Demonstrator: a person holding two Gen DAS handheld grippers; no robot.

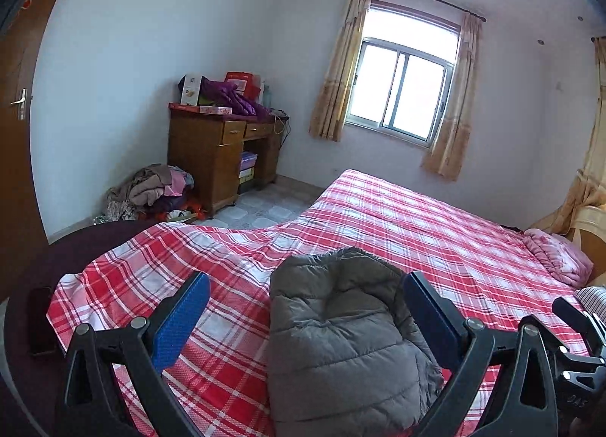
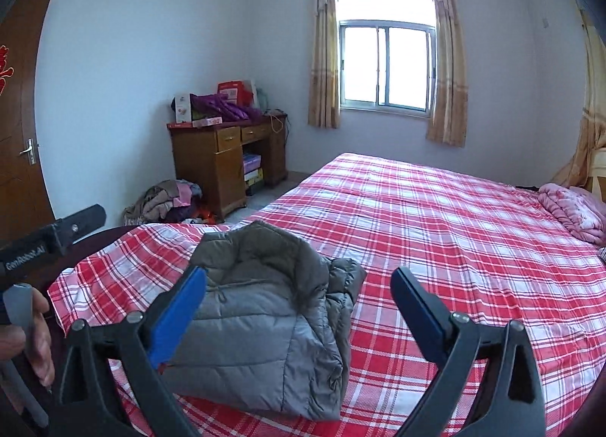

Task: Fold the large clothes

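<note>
Left gripper [image 1: 305, 304]: jaws spread wide, nothing between the blue pads, raised clear above the bed. Right gripper [image 2: 299, 298]: jaws likewise wide apart and empty, also clear of the fabric. Grey quilted jacket [image 1: 341, 342] lies folded into a compact bundle on the red plaid bedsheet [image 1: 416, 232], near the bed's near corner. Pink quilt [image 2: 572, 211] sits folded at the far right edge.

Jacket on the bed's near end.
The jacket [image 2: 261, 319] lies on the bed [image 2: 435, 217]; the desk [image 2: 227, 156] stands behind, left of the window [image 2: 386, 65], clothes pile [image 2: 170, 202] beside it.
</note>
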